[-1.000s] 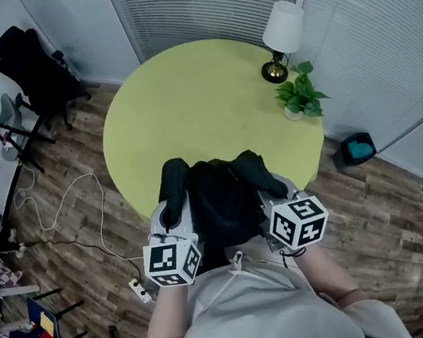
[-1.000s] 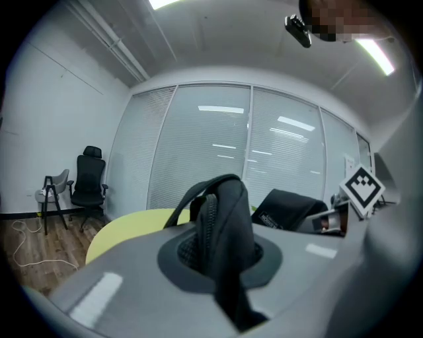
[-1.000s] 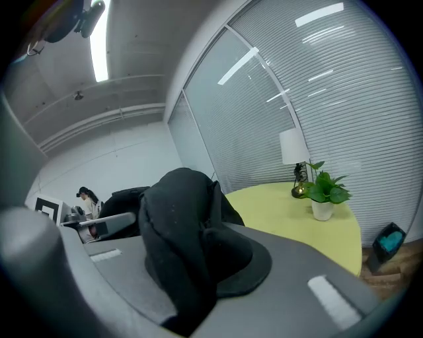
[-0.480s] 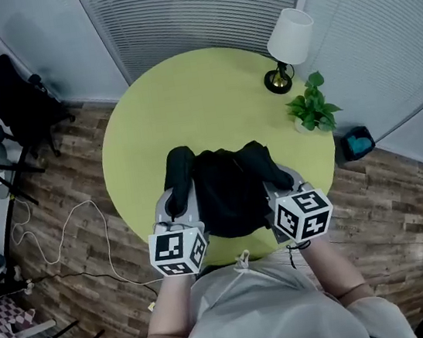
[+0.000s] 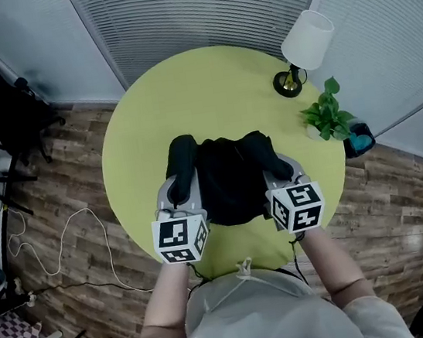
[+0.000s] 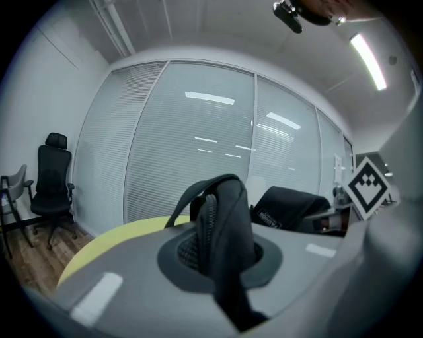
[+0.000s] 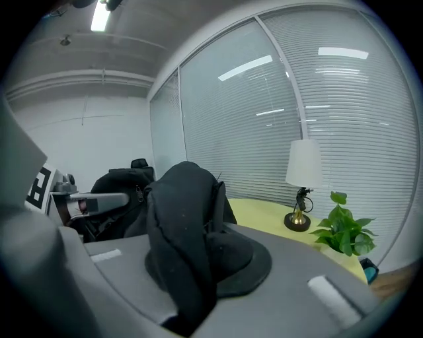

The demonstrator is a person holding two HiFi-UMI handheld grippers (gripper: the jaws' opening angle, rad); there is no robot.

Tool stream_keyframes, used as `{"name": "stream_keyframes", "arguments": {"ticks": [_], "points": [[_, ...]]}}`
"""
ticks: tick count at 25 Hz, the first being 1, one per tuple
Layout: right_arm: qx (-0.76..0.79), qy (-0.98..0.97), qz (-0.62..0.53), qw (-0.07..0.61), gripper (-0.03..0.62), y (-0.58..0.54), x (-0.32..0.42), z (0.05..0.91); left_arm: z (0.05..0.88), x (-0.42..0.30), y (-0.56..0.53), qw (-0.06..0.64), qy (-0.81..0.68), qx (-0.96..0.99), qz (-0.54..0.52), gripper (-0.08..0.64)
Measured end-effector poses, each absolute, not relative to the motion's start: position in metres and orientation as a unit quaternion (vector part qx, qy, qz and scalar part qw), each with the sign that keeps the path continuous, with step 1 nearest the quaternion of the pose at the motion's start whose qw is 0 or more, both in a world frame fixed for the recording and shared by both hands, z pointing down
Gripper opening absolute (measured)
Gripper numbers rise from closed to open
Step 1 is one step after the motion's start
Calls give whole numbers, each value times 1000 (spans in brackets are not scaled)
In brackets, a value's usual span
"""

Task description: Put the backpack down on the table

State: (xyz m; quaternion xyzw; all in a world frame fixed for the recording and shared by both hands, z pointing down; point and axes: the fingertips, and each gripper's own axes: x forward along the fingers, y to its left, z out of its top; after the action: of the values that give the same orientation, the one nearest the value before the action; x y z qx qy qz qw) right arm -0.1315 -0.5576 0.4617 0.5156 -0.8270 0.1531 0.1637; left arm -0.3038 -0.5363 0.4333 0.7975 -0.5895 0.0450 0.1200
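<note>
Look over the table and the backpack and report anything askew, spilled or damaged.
Nothing stands out. The backpack is held squarely over the near side of the round table, with the left gripper and right gripper each shut on a shoulder strap. The lamp and potted plant stand upright at the table's far right edge.

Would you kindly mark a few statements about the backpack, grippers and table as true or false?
1. The left gripper and right gripper are each shut on a strap of the backpack. True.
2. A lamp and a potted plant stand on the table, near its right edge in the head view. True.
3. The table is square and white. False: it is round and yellow-green.
4. The backpack is red. False: it is black.
</note>
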Motion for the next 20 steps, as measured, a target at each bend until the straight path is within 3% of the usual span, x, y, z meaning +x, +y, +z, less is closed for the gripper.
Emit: {"name": "stream_keyframes", "arguments": {"ticks": [20], "points": [[540, -801, 117, 230, 38, -604, -129, 523, 490, -316, -587, 169, -578, 797, 51, 28]]}}
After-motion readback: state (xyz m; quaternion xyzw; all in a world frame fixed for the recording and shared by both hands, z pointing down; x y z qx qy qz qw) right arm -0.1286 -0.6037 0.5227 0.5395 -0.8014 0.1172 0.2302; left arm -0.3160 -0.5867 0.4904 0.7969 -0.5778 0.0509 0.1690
